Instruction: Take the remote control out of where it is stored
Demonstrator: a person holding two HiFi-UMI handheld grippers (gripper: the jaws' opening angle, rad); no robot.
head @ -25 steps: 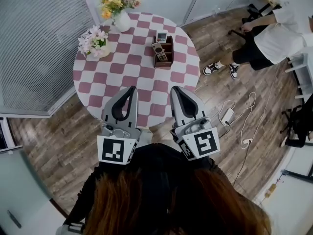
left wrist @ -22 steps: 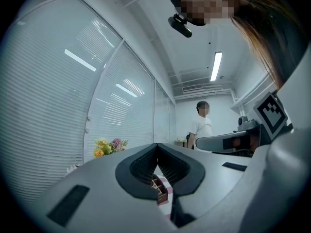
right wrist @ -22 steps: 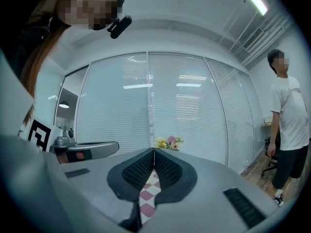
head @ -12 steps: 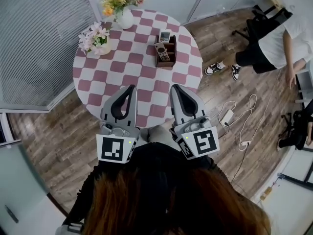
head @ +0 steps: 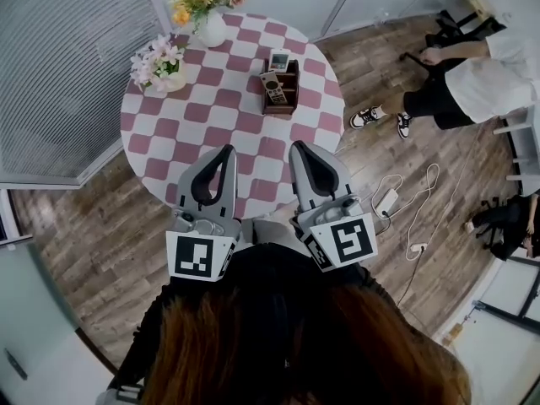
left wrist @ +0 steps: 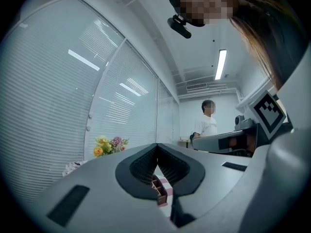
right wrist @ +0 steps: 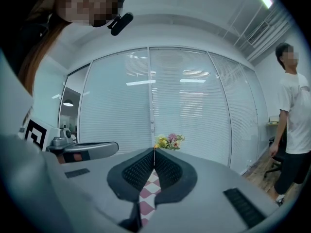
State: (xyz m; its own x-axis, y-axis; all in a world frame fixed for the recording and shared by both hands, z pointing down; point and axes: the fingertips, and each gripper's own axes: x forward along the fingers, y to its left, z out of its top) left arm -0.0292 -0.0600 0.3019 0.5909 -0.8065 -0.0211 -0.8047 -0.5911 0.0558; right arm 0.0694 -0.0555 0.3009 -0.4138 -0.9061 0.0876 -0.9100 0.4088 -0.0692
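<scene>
Head view | left tongs [head: 227,151] level, pressed together, empty | right tongs [head: 297,147] same

The left gripper [head: 226,152] and right gripper [head: 297,147] are held side by side, jaws closed, empty.

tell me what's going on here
A person holds a claw in each hand at the near edge of a round checkered table. The left claw and the right claw are both shut with nothing in them. The remote control sits in a wooden holder on the far side of the table, untouched. A second person is off to the right.
</scene>
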